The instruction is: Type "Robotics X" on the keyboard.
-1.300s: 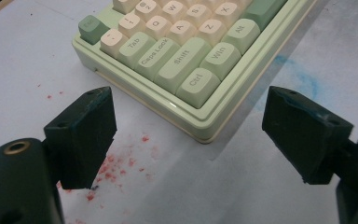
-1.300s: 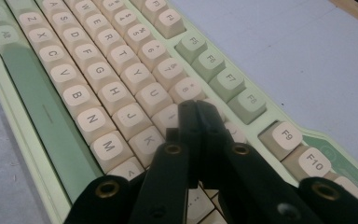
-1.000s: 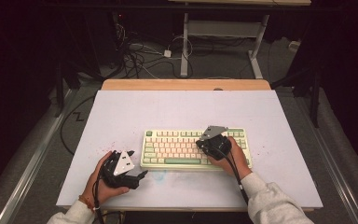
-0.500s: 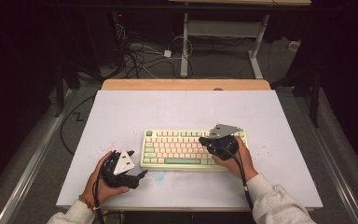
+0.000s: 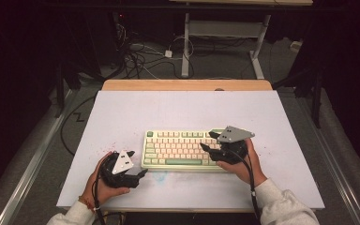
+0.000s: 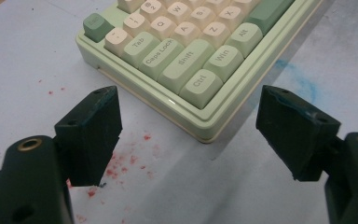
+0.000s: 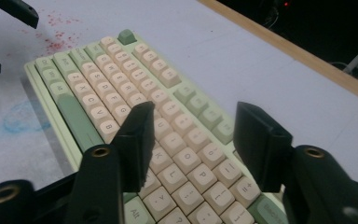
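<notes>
1. The left gripper (image 5: 138, 164) sits in the person's left hand (image 5: 104, 180) near the table's front edge, its 2 jaws spread wide with nothing between them.
2. Just ahead of those jaws, in the left gripper view, lies the keyboard (image 6: 191, 51), its near-left corner with the Ctrl key (image 6: 200, 85) pointing into the gap; the jaws stand clear of it.
3. Red specks (image 6: 121, 163) dot the white table (image 6: 28, 56) under the left jaw, and a blue smear (image 6: 303, 84) lies past the right jaw.
4. The right gripper (image 5: 207, 141), held by the right hand (image 5: 243, 164), hovers over the keyboard's (image 5: 180, 149) right end.
5. Its jaws have just been opening and now stand parted, gripping nothing; cream keys (image 7: 191, 140) show between and below them. Whether a tip brushes a key is hard to tell.
6. Beyond the right gripper's jaws the keyboard (image 7: 135, 84) runs away toward the green corner key (image 7: 127, 36), with the left gripper's tips (image 7: 18, 11) farther off.
7. Farthest, the table's wooden edge (image 5: 187, 85).
</notes>
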### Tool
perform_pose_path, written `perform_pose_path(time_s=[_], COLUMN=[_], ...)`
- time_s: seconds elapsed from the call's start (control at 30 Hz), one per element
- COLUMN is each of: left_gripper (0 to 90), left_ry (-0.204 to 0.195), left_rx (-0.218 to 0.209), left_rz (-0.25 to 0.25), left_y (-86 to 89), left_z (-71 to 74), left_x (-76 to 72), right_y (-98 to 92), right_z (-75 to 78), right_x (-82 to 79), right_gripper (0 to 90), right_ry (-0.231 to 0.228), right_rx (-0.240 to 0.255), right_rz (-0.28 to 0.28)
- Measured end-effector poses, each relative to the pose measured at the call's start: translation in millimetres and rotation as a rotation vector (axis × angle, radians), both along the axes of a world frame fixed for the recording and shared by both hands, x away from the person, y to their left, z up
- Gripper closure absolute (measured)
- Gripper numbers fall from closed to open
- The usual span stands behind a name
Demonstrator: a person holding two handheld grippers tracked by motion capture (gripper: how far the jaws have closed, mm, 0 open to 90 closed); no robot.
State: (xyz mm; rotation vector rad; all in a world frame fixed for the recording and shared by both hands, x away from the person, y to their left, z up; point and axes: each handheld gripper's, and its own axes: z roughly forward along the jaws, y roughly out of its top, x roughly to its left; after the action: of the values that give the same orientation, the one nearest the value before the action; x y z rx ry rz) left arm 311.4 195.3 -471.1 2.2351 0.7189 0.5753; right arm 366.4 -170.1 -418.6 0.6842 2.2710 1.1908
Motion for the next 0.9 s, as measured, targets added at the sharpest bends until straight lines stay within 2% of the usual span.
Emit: perform_pose_path(time_s=[0.03,0.07,0.33,0.37,0.43,0.5,0.53,0.57,0.6,0.63,0.67,0.7,0.73,0.77,0.83,0.9], left_gripper=[21.7,21.7,24.7,27.4,32.1,39.4,50.5,50.5,54.8,64.5,64.5,68.3,77.7,77.7,87.3,87.7], left_ry=[0.0,0.001,0.006,0.009,0.008,0.02,0.031,0.04,0.047,0.052,0.055,0.058,0.063,0.063,0.063,0.077], left_rx=[0.0,0.0,-0.025,-0.037,-0.033,-0.044,-0.046,-0.049,-0.049,-0.045,-0.043,-0.043,-0.032,-0.016,-0.006,-0.001], left_rz=[0.002,0.003,0.023,0.015,0.026,0.023,0.023,0.022,0.017,0.013,0.011,0.009,0.003,-0.006,-0.025,-0.034], left_y=[-0.1,-0.2,1.9,2.8,3.3,3.6,3.6,3.2,3.0,2.6,2.1,1.2,0.1,-1.7,-5.6,-10.2], left_z=[0.2,0.4,8.7,10.2,13.4,16.2,17.7,18.6,19.6,20.5,21.2,21.6,22.2,22.9,24.9,27.7], left_x=[0.0,0.1,0.0,-0.2,-0.7,-0.4,0.5,1.3,1.9,2.4,3.0,3.8,4.5,4.5,4.4,6.8], right_y=[-1.7,-4.5,-16.8,-19.5,-25.3,-30.8,-36.1,-36.1,-38.7,-43.8,-43.8,-46.2,-50.3,-50.3,-54.7,-58.3], right_z=[0.7,1.9,4.3,4.6,4.6,3.6,2.0,2.0,1.2,-0.6,-0.6,-1.6,-3.8,-3.8,-7.5,-9.9], right_x=[-1.4,-4.2,-18.3,-20.4,-24.7,-28.9,-32.8,-32.8,-34.6,-38.2,-38.2,-39.9,-41.8,-41.8,-46.8,-50.5], right_gripper=[40.9,34.3,29.0,28.6,28.1,27.8,27.7,27.7,27.7,27.7,27.7,27.7,27.3,27.3,27.2,27.2], right_ry=[-0.006,-0.019,-0.079,-0.083,-0.095,-0.104,-0.11,-0.11,-0.111,-0.118,-0.118,-0.119,-0.112,-0.112,-0.114,-0.107], right_rx=[0.007,0.011,0.015,0.019,0.019,0.012,0.012,0.012,0.007,0.001,0.001,0.003,-0.003,-0.003,-0.022,-0.017], right_rz=[0.0,-0.008,-0.054,-0.058,-0.071,-0.086,-0.097,-0.097,-0.102,-0.108,-0.108,-0.111,-0.118,-0.118,-0.128,-0.126])
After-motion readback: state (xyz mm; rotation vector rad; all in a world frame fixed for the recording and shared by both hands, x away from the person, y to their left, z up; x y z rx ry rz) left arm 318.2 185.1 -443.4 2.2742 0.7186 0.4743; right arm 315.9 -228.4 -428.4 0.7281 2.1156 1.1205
